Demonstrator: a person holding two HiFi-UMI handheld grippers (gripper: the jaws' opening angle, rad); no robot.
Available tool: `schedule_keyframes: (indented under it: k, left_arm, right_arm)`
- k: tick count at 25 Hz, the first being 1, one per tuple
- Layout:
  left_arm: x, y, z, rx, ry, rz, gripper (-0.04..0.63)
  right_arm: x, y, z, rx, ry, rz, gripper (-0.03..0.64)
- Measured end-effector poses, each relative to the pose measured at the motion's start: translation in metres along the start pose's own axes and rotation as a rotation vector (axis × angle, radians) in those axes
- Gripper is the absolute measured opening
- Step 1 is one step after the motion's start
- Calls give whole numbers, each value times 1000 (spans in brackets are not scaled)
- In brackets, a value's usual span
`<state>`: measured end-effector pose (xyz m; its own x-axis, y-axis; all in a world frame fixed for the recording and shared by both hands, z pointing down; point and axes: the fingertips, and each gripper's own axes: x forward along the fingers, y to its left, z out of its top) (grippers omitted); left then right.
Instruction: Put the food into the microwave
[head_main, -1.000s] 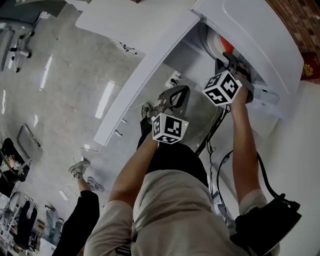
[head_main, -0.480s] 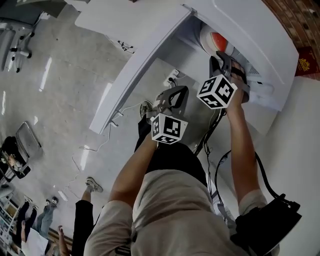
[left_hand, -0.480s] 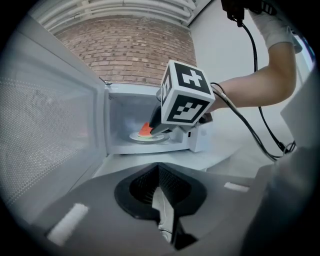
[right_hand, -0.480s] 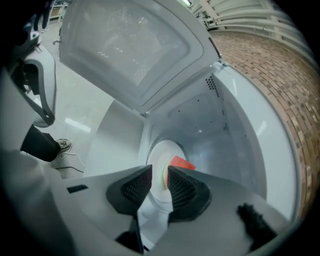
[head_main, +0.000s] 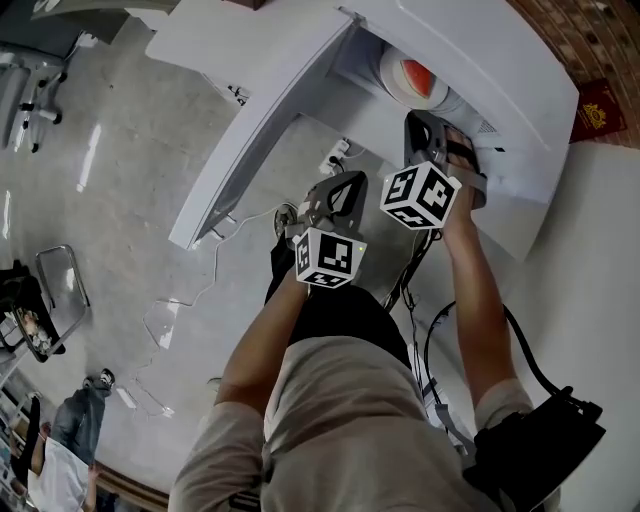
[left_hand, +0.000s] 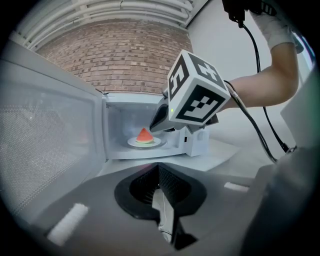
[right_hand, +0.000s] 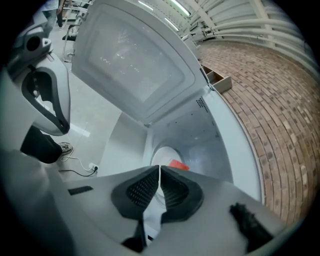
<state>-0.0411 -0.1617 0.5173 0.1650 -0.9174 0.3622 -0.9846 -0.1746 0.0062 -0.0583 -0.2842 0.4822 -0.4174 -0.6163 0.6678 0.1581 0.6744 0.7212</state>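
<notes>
Watermelon slice (left_hand: 144, 135) rests on a white plate (left_hand: 134, 143) inside the microwave (left_hand: 120, 117), whose door (left_hand: 45, 135) stands wide open. The right gripper (right_hand: 159, 171), just outside the cavity mouth, has just been closing its jaws, which now meet with nothing between them. The left gripper (left_hand: 158, 170) hangs further out, its jaws likewise pressed together and empty. A brick wall (left_hand: 125, 55) stands behind.

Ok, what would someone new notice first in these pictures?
A red watermelon slice on a white plate stands out, sitting inside the white microwave, whose door is swung wide open at the left of the left gripper view. Just in front of the opening is the right gripper with its black-and-white marker cube; its jaws have just closed on nothing.
</notes>
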Motion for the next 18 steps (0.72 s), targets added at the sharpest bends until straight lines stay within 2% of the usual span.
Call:
schedule_keyframes:
  k: [18]
  left_arm:
    - [-34, -38, 39, 0, -62, 44, 7]
  right_arm:
    - [-97, 17, 0, -18, -131, -39, 11]
